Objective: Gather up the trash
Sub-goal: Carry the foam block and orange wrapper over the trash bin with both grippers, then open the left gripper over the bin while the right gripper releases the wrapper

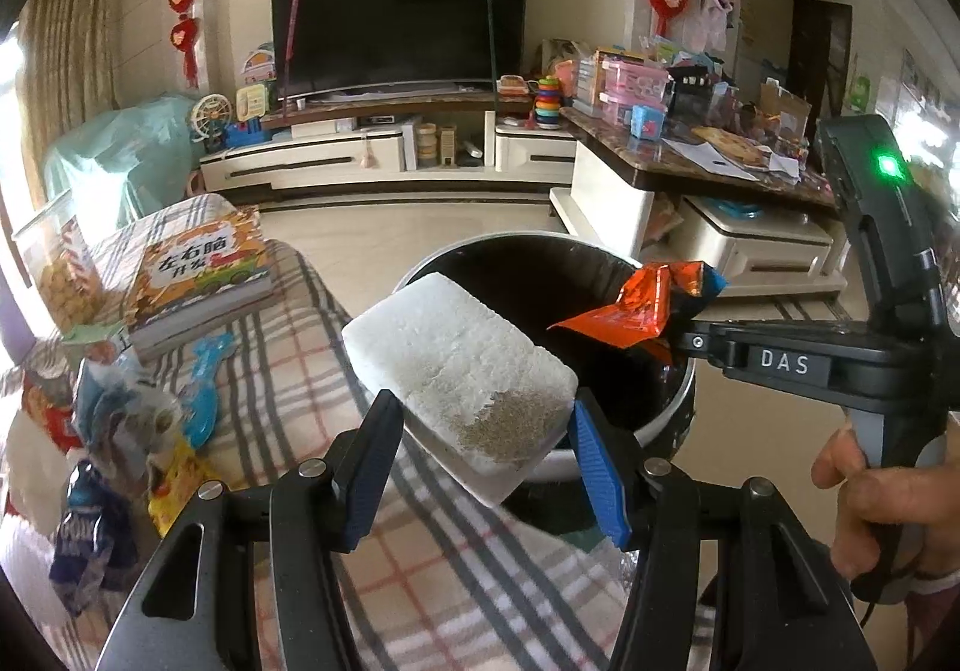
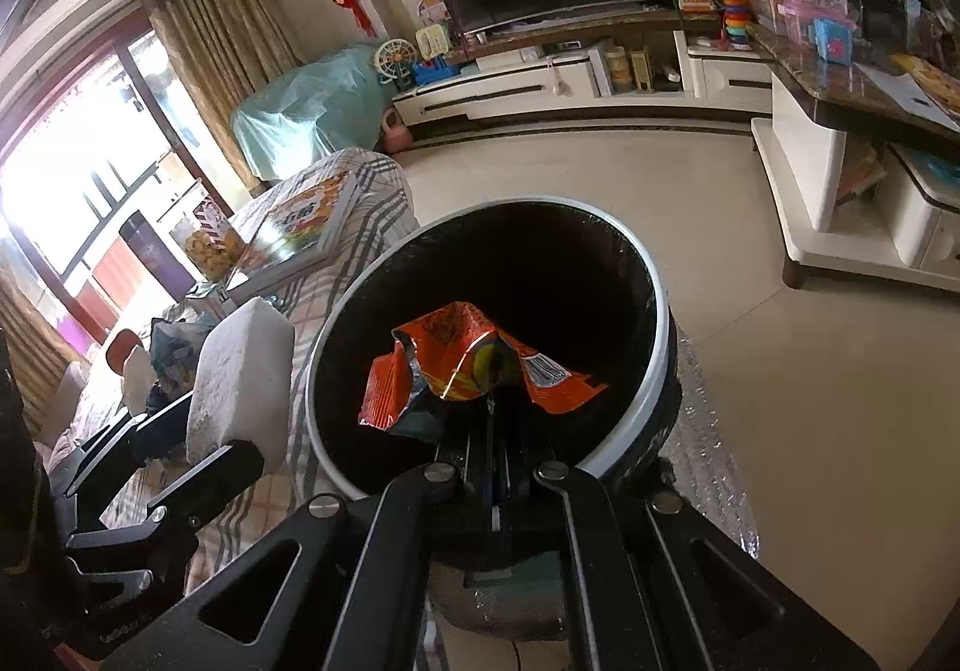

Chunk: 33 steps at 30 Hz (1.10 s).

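My left gripper is shut on a white foam block with a dirty patch, and holds it at the near rim of a round black trash bin. The block also shows in the right wrist view, left of the bin. My right gripper is shut on a crumpled orange snack wrapper and holds it over the bin's open mouth. In the left wrist view the wrapper hangs over the bin from the right.
A plaid-covered table stands left of the bin. It carries a children's book, a cookie jar and several wrappers. A TV stand and a cluttered counter stand across the tiled floor.
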Each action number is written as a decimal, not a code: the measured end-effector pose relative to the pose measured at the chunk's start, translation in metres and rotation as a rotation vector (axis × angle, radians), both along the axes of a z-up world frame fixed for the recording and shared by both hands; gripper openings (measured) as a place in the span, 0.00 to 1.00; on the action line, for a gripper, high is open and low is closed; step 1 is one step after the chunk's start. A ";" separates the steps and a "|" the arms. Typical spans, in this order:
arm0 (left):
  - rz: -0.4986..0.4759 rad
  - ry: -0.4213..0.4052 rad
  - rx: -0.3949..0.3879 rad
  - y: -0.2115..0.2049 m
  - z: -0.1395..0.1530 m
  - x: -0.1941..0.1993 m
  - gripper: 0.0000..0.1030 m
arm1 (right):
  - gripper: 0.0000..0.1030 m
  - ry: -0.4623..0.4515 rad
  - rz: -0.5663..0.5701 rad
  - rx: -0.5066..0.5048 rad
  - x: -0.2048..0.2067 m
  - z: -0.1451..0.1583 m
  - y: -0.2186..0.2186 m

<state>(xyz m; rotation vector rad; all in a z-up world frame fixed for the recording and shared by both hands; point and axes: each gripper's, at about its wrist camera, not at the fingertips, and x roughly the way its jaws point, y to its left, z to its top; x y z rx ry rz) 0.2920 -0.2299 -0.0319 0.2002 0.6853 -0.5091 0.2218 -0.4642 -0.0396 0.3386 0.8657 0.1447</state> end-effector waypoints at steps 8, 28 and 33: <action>-0.022 0.035 0.002 -0.018 -0.002 0.021 0.54 | 0.01 0.051 0.022 -0.005 0.022 -0.004 -0.008; -0.017 0.131 -0.042 -0.025 -0.011 0.045 0.71 | 0.47 0.075 0.012 -0.042 0.029 0.000 -0.016; -0.007 0.107 -0.058 -0.017 -0.007 0.031 0.72 | 0.51 0.038 -0.012 -0.041 0.020 0.009 -0.016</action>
